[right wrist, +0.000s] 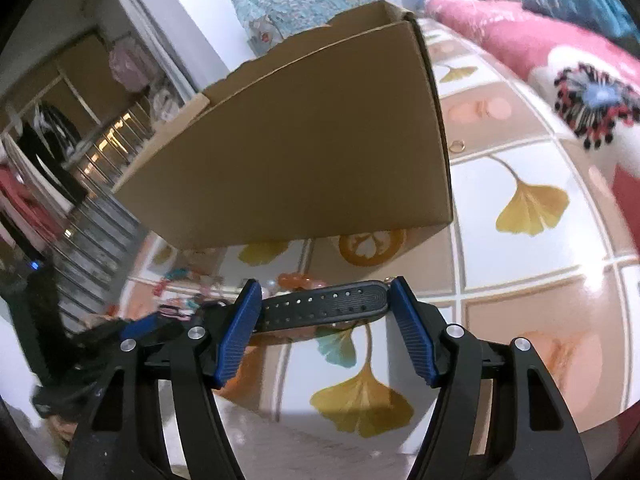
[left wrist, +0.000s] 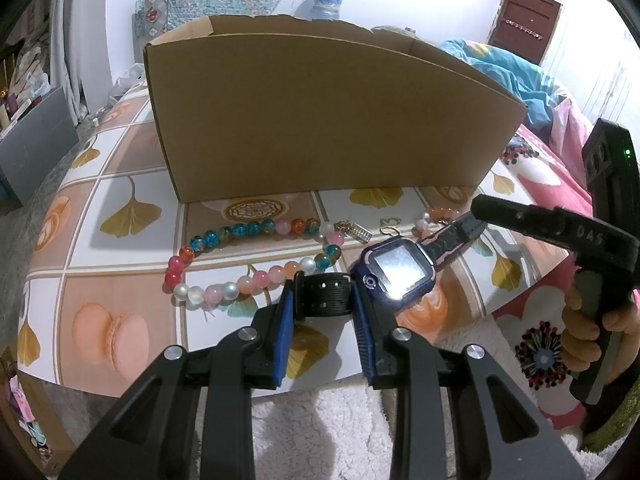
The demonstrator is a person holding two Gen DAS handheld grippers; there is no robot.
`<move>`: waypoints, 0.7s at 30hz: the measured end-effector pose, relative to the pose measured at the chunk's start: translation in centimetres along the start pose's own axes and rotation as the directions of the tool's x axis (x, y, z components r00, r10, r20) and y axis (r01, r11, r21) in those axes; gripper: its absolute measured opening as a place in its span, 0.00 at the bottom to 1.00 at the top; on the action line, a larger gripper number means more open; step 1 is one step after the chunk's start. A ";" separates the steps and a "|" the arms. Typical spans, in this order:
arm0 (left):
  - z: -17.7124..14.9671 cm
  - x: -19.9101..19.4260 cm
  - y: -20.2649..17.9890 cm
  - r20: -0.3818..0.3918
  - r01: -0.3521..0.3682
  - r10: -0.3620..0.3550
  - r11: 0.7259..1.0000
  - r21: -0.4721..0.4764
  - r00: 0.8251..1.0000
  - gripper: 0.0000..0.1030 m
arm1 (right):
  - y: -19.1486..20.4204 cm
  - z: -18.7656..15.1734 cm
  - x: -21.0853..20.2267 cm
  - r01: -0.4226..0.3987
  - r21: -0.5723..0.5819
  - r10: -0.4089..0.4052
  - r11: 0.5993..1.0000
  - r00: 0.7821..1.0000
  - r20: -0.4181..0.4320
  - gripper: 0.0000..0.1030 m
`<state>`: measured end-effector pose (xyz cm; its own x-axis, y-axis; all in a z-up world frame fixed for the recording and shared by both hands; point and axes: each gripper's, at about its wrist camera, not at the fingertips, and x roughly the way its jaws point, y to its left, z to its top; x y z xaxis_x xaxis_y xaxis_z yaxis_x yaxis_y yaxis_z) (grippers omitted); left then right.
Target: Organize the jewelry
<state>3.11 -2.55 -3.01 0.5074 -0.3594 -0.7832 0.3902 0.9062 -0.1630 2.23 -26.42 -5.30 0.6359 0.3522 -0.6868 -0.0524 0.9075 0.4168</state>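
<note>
Left wrist view: both grippers pinch one watch

Left wrist view shows the left gripper (left wrist: 323,300) with its blue pads (left wrist: 285,320) pressed onto the short black strap of the watch (left wrist: 398,272). The watch face sits just right of the pads, raised a little over the table (left wrist: 120,184), and its long strap runs up and right into the right gripper (left wrist: 500,212), held by a hand (left wrist: 592,328). Behind the watch a bead necklace (left wrist: 248,260) lies looped on the table, with a small gold chain and charm (left wrist: 352,230) and a gold ring (left wrist: 390,226) just beyond it. A second run of beads (left wrist: 438,216) lies near the long strap. A cardboard box (left wrist: 320,112) stands upright behind all of these.

From the right wrist view the right gripper (right wrist: 326,304) holds the perforated strap (right wrist: 326,304) between its blue pads (right wrist: 236,332), the strap tip against the right pad. The box (right wrist: 304,152) stands just past it, and a small ring (right wrist: 457,145) lies on the table (right wrist: 520,248) beside the box's right corner
</note>
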 end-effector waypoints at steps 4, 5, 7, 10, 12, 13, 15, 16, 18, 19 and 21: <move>0.0 0.0 0.0 0.000 0.000 0.000 1.000 0.001 1.000 0.26 | -0.6 0.1 -0.3 -0.067 0.048 0.068 0.997 0.998 0.001 0.61; 0.0 0.0 0.0 -0.001 0.001 -0.001 1.000 0.001 1.000 0.26 | -0.6 0.1 -0.4 -0.087 0.057 0.087 0.995 0.996 0.000 0.61; 0.0 0.0 0.0 -0.001 -0.001 0.001 1.000 0.002 1.000 0.26 | -0.4 0.1 -0.5 -0.131 0.072 0.131 0.989 0.991 0.003 0.61; 0.0 -0.1 0.0 0.000 -0.001 0.001 1.000 0.000 1.000 0.27 | 0.3 0.1 -0.4 -0.140 0.052 0.140 0.989 0.990 -0.002 0.61; 0.0 -0.1 0.0 0.000 -0.001 0.001 1.000 0.001 1.000 0.27 | 0.9 0.0 -0.4 -0.095 0.021 0.095 0.995 0.995 -0.005 0.61; 0.0 -0.1 0.0 0.000 -0.002 0.002 1.000 0.002 1.000 0.27 | 1.1 0.0 -0.5 -0.073 0.009 0.073 0.997 0.997 -0.001 0.61; 0.0 0.0 0.0 0.000 -0.002 0.002 1.000 0.002 1.000 0.27 | 1.3 0.0 -0.9 -0.012 -0.014 0.012 1.000 1.000 0.014 0.61; 0.0 -0.1 0.0 0.001 -0.001 0.001 1.000 0.001 1.000 0.27 | 1.4 0.0 -1.1 0.041 -0.032 -0.040 0.999 0.999 0.024 0.61; 0.0 0.0 0.0 0.001 0.000 0.000 1.000 0.000 1.000 0.27 | 1.5 -0.1 -1.0 0.091 -0.055 -0.090 0.994 0.996 0.019 0.62; 0.0 -0.1 0.0 0.001 0.000 0.000 1.000 0.000 1.000 0.27 | 1.3 -0.1 -0.7 0.103 -0.056 -0.102 0.993 0.995 0.006 0.62; -0.1 -0.1 0.1 0.001 0.000 0.000 1.000 0.000 1.000 0.27 | 1.2 -0.3 -0.1 0.102 -0.047 -0.102 0.994 0.995 -0.004 0.62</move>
<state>3.04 -2.45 -2.97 0.5080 -0.3599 -0.7825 0.3904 0.9061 -0.1632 1.85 -25.31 -4.88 0.6351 0.2585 -0.7279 -0.0239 0.9485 0.3160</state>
